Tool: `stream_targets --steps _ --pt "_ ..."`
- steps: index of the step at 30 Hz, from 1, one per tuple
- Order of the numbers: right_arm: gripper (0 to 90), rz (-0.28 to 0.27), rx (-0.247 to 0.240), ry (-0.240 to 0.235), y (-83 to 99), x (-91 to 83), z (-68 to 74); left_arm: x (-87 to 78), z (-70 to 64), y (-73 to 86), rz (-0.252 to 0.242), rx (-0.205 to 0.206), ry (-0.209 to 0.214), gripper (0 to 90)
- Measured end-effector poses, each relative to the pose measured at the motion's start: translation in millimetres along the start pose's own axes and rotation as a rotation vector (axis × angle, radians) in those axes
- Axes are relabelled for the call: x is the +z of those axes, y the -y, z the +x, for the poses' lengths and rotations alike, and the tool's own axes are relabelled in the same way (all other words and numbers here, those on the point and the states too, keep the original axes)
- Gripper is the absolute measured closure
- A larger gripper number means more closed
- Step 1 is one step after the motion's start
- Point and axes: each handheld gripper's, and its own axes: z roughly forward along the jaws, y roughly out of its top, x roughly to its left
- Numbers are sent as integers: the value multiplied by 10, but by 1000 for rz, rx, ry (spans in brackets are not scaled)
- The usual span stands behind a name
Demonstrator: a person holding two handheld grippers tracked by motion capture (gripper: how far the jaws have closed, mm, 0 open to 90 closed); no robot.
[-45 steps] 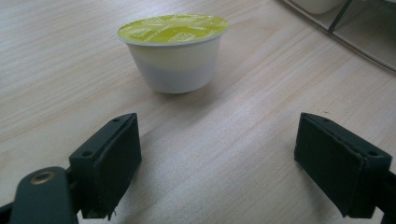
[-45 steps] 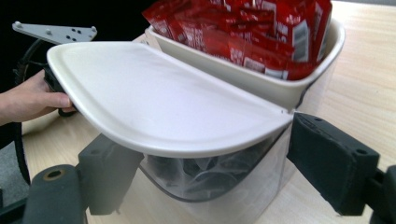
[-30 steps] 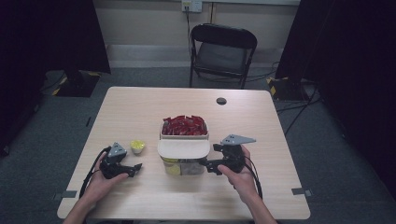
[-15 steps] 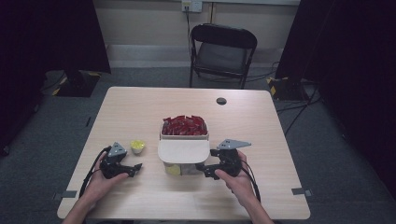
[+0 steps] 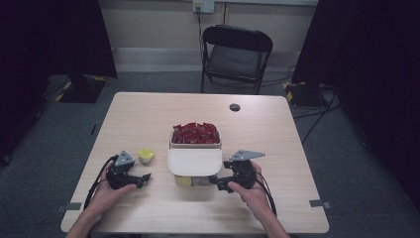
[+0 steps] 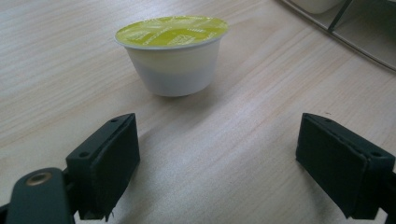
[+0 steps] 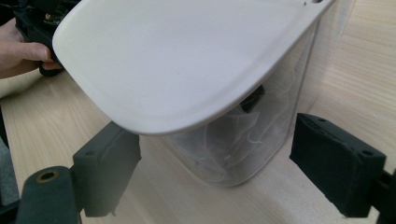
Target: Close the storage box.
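Hazard, your wide-open left gripper [image 5: 144, 177]: approaching the yellow-lidded pod [image 6: 172, 55] off-centre could tip it; right gripper [image 5: 214, 181], equally wide, risks nudging the white-lidded dispenser [image 7: 196, 65].

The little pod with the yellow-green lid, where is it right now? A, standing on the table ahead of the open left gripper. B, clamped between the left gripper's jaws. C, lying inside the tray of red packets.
A: the pod stands upright on the table, clear of the left gripper, whose jaws are spread wide.
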Motion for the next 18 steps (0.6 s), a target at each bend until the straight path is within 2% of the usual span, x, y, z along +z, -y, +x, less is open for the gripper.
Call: stream_targets --steps 8,18 --pt "152 15 2 -3 42 7 8 1 0 -3 3 1 -2 124" --pt "152 -34 29 41 85 -200 -33 10 -3 -6 1 -2 -7 120"
